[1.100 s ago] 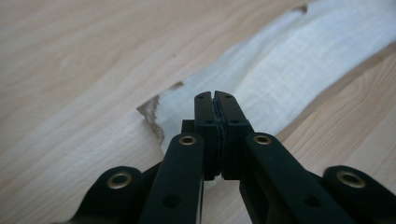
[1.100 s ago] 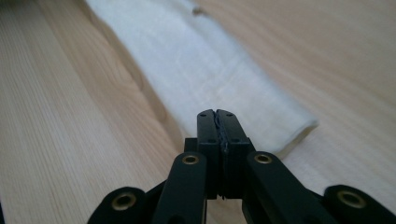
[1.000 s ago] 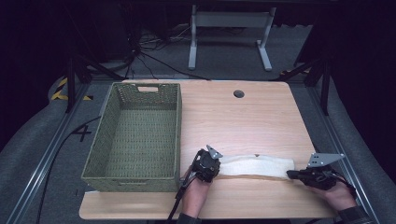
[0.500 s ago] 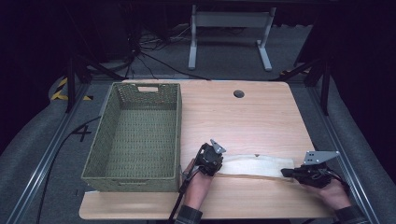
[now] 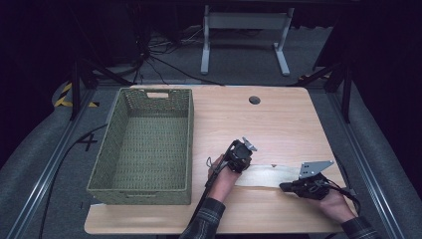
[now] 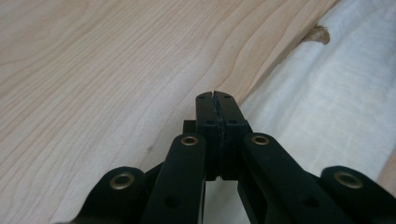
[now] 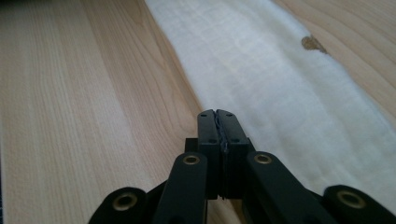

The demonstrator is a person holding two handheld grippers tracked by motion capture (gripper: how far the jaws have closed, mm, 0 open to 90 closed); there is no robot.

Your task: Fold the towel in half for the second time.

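Note:
A white cloth [image 5: 268, 175] lies folded in a flat strip on the wooden table [image 5: 268, 124], near its front edge. A small brown tag [image 6: 317, 33] sticks out of the strip's far edge. My left gripper [image 5: 247, 160] sits at the strip's left end, shut, with its tips [image 6: 214, 95] at the far edge of the cloth [image 6: 327, 93]. My right gripper [image 5: 283, 187] is at the right end, also shut, with its tips [image 7: 215, 113] over the near edge of the cloth [image 7: 271, 70]. I see no fabric between either pair of pads.
A green woven basket [image 5: 107, 144] stands empty on the left half of the table. A round cable hole [image 5: 255, 100] sits near the far edge. Bare wood stretches beyond the cloth. Dark floor and a white frame leg [image 5: 205, 45] lie behind the table.
My left gripper has moved right and away from the front edge. My right gripper has slid left along the cloth. The two grippers are closer together, and less of the cloth shows between them.

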